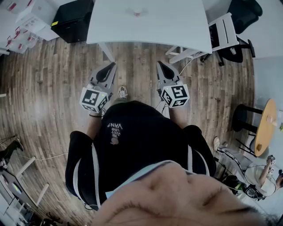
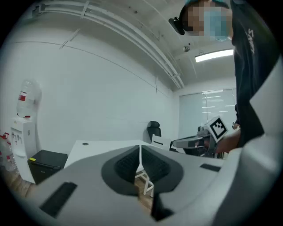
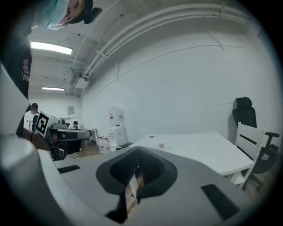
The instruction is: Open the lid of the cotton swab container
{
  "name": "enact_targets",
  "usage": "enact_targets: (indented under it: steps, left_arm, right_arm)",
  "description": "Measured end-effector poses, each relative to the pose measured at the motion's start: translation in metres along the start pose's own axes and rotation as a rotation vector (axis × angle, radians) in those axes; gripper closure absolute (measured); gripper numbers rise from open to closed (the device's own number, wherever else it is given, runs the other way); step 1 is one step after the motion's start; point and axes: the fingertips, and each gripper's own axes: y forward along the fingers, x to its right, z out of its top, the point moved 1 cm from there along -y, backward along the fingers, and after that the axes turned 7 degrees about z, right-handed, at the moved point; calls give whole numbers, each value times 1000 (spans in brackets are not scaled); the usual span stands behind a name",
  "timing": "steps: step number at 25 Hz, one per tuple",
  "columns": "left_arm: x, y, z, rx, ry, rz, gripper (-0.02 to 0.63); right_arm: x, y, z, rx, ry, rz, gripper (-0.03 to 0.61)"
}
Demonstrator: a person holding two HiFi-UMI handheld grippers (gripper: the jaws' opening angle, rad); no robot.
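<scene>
The cotton swab container (image 1: 137, 13) is a small pinkish pot far off on the white table (image 1: 177, 31); in the right gripper view the container (image 3: 161, 145) stands upright on the table top (image 3: 199, 152). Both grippers are held level in front of the person's body, well short of the table, over the wooden floor. My left gripper (image 1: 109, 67) has its jaws pressed together with nothing between them (image 2: 140, 152). My right gripper (image 1: 160, 65) is likewise shut and holds nothing (image 3: 138, 167). Each gripper shows in the other's view, beside it.
A black cabinet (image 1: 70, 20) stands left of the table, with white boxes beyond it. A white chair (image 1: 223, 33) and a black office chair (image 1: 243, 13) stand at the table's right. A water dispenser (image 3: 116, 128) is by the wall. A round wooden table (image 1: 265, 126) is at the right.
</scene>
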Motion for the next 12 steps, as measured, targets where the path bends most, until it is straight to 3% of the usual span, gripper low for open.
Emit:
enact_targets:
  steps: [12]
  left_arm:
    - [-28, 18, 3, 5, -9, -4, 591]
  right_arm:
    - [12, 30, 15, 52, 14, -14, 565]
